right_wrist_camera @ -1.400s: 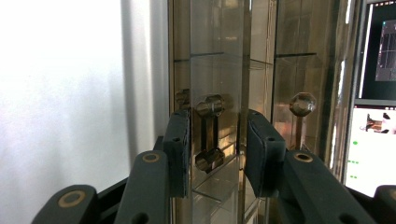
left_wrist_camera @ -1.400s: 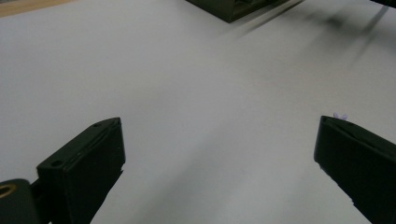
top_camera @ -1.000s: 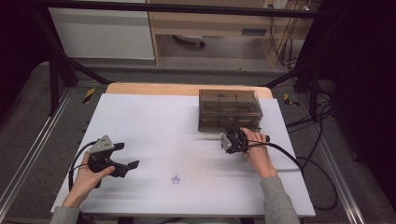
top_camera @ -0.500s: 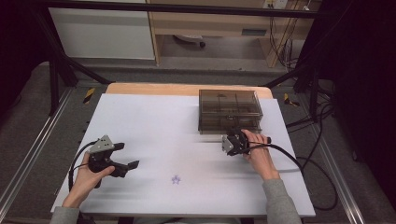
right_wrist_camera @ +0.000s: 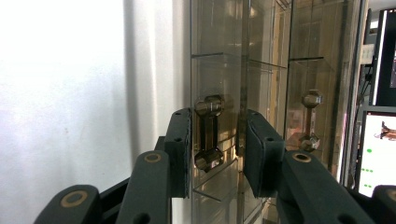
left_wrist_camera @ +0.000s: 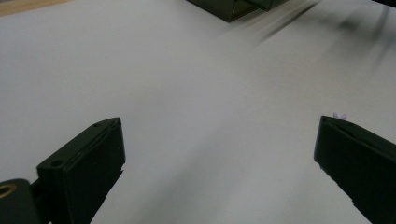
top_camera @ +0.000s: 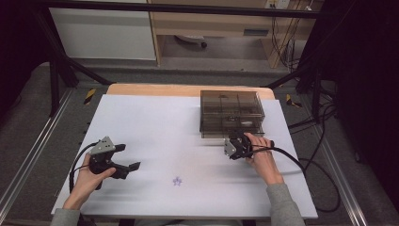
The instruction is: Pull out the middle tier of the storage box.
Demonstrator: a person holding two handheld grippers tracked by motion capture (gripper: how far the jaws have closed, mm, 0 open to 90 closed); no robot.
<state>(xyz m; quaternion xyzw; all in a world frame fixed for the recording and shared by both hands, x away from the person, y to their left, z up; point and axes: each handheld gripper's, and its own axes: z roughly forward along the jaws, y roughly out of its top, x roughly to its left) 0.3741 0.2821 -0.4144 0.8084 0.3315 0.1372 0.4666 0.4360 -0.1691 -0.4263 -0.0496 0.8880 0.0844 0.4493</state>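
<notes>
A smoky see-through drawer box (top_camera: 230,113) stands at the back right of the white table (top_camera: 155,127). My right gripper (top_camera: 236,141) is at its front, turned on its side. In the right gripper view, my right gripper (right_wrist_camera: 217,149) has its jaws shut across the front of the lower drawer (right_wrist_camera: 219,177), with that drawer's metal handle (right_wrist_camera: 208,133) between the pads. A second handle (right_wrist_camera: 311,119) sits on the drawer above. My left gripper (top_camera: 128,157) rests in the person's hand near the front left, open over bare table (left_wrist_camera: 210,93) with nothing between its jaws.
A small purple star mark (top_camera: 177,181) lies on the table near the front middle, and it peeks beside the right jaw in the left gripper view (left_wrist_camera: 340,115). Cables (top_camera: 301,165) trail off the right side. A wooden strip (top_camera: 155,89) edges the far side.
The right hand and its gripper have edged slightly toward the near side of the table, still on the drawer front. The left hand has stayed put.
</notes>
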